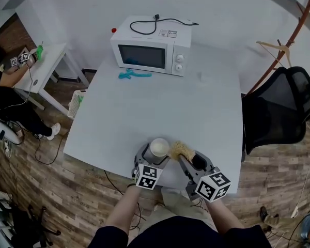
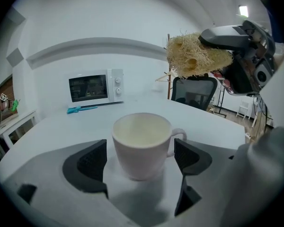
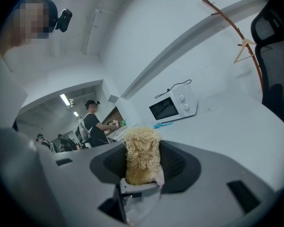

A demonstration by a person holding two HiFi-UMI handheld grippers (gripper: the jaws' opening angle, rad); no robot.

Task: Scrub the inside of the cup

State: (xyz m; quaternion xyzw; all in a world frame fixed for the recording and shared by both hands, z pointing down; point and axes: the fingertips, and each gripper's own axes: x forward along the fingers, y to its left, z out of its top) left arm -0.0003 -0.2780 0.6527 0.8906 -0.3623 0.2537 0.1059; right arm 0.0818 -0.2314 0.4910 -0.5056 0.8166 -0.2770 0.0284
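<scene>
A white cup point(image 1: 158, 148) point(image 2: 142, 143) stands upright near the front edge of the white table point(image 1: 196, 107), its handle to the right. My left gripper point(image 1: 155, 155) point(image 2: 141, 161) is open, with one jaw on each side of the cup and a narrow gap showing on the left side. My right gripper point(image 1: 184, 156) point(image 3: 142, 163) is shut on a tan loofah scrubber point(image 1: 181, 150) point(image 3: 142, 152). The scrubber point(image 2: 195, 56) hangs in the air just right of the cup and above its rim, not touching it. The cup's inside looks empty.
At the back of the table stands a white microwave point(image 1: 150, 53) with a black cable point(image 1: 155, 24) on top and a teal tool point(image 1: 133, 75) in front. A black chair point(image 1: 284, 110) stands at the right. A person point(image 1: 5, 87) works at a side table on the left.
</scene>
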